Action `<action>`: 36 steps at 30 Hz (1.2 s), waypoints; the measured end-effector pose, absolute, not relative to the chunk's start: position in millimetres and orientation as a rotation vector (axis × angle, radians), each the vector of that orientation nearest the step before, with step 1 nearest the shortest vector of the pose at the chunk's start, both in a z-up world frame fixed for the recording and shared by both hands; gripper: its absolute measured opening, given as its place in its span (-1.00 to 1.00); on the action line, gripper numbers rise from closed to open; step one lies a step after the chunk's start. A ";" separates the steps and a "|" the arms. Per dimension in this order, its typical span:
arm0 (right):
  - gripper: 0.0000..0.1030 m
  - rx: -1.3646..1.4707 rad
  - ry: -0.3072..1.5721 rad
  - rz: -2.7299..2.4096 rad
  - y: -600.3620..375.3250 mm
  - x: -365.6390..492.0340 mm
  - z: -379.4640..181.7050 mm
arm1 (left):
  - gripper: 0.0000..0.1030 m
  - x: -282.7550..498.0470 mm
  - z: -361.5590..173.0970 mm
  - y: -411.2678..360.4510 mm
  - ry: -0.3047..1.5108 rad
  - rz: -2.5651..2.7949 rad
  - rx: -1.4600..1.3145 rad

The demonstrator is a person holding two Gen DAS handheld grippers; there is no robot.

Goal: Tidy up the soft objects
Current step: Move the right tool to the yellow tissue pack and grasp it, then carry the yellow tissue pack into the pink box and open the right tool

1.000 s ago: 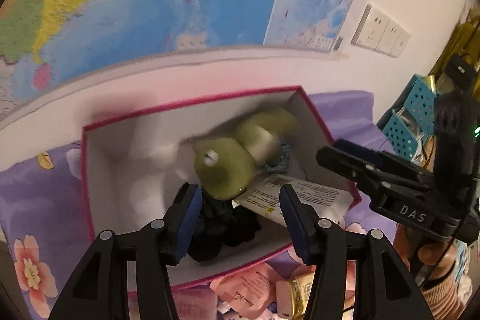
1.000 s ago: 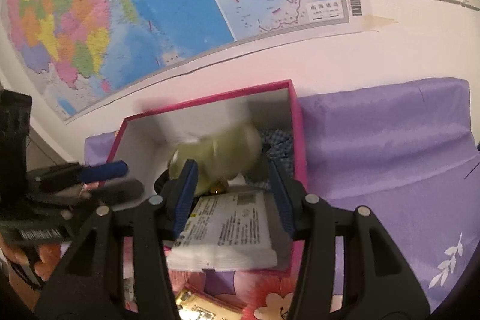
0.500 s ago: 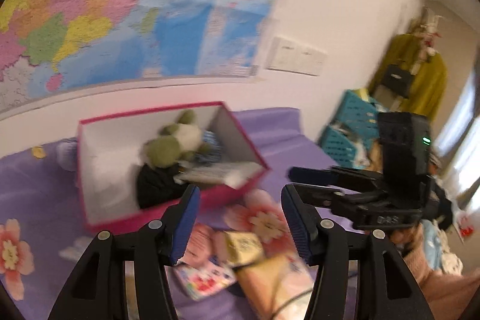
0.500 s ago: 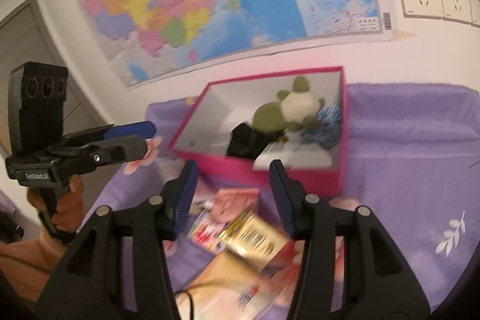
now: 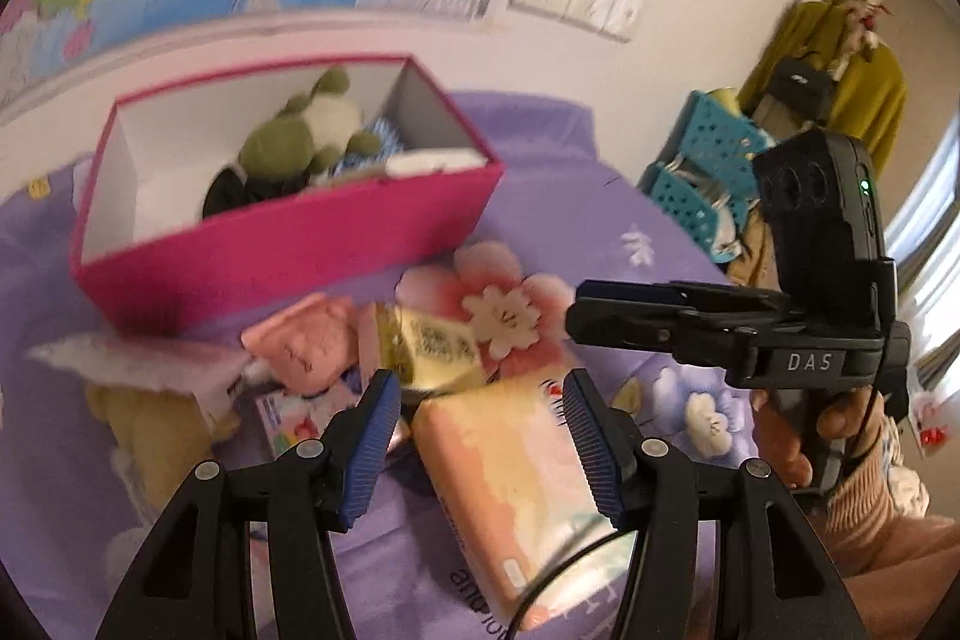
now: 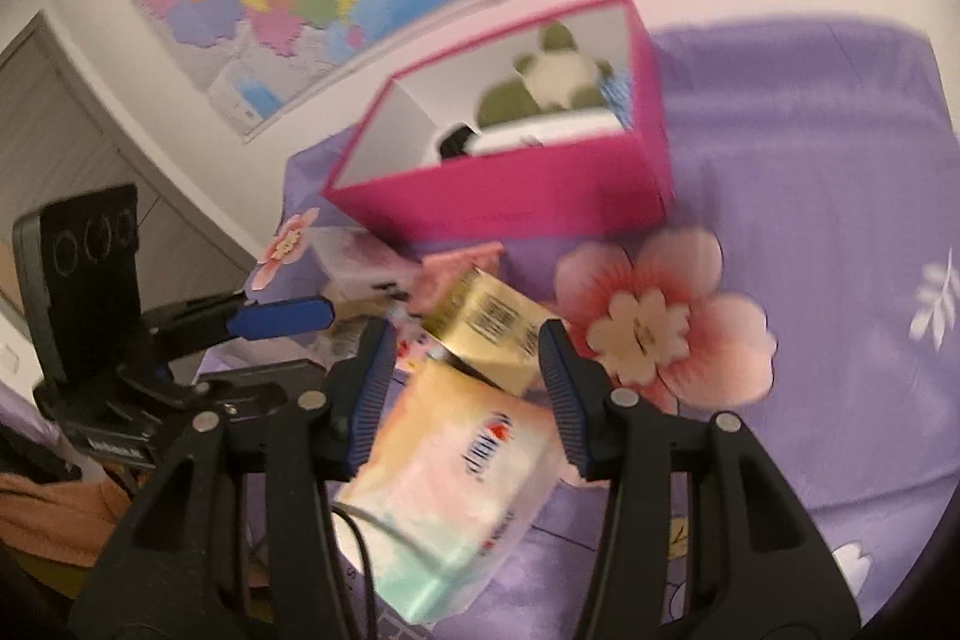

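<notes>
Purple floral bedsheet (image 5: 606,196) carries everything. Open magenta cardboard box (image 5: 288,244) at the back holds a green plush frog (image 5: 288,142). In front lies a peach-pastel soft tissue pack (image 6: 456,484) — likely light, squashy, slick wrap, so pinch across its short sides. Gold foil packet (image 6: 486,328) just beyond. Left hand-held gripper (image 5: 480,436) and right hand-held gripper (image 6: 462,394) both spread, empty.
</notes>
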State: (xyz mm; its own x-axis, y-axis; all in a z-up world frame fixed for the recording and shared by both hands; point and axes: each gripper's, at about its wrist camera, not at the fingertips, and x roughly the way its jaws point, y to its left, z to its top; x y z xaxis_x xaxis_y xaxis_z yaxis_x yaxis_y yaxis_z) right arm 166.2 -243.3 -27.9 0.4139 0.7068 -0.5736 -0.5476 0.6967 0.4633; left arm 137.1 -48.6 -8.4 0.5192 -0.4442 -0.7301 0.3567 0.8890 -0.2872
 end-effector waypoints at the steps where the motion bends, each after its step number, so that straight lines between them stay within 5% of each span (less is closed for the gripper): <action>1: 0.00 0.234 0.850 0.780 -246.3 170.0 -37.1 | 0.12 139.3 -13.5 -48.9 0.918 -0.473 -0.114; 19: -0.01 0.452 1.024 0.825 -241.5 221.4 -105.6 | 0.09 175.9 -55.4 -62.9 1.019 -0.359 -0.107; 22: -0.19 0.463 1.032 0.847 -237.0 223.6 -110.7 | 0.07 178.3 -57.2 -61.6 1.024 -0.382 -0.128; 36: -0.29 0.346 0.894 0.796 -241.0 205.9 -72.5 | -0.03 164.4 -27.4 -69.6 0.931 -0.434 -0.134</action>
State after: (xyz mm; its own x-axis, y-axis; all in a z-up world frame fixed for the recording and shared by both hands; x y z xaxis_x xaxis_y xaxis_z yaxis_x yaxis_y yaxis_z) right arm 205.9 -241.0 -72.5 0.3716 0.7410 -0.5593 -0.4697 0.6697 0.5752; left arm 164.4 -69.6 -27.4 0.5176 -0.4177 -0.7467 0.3035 0.9056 -0.2962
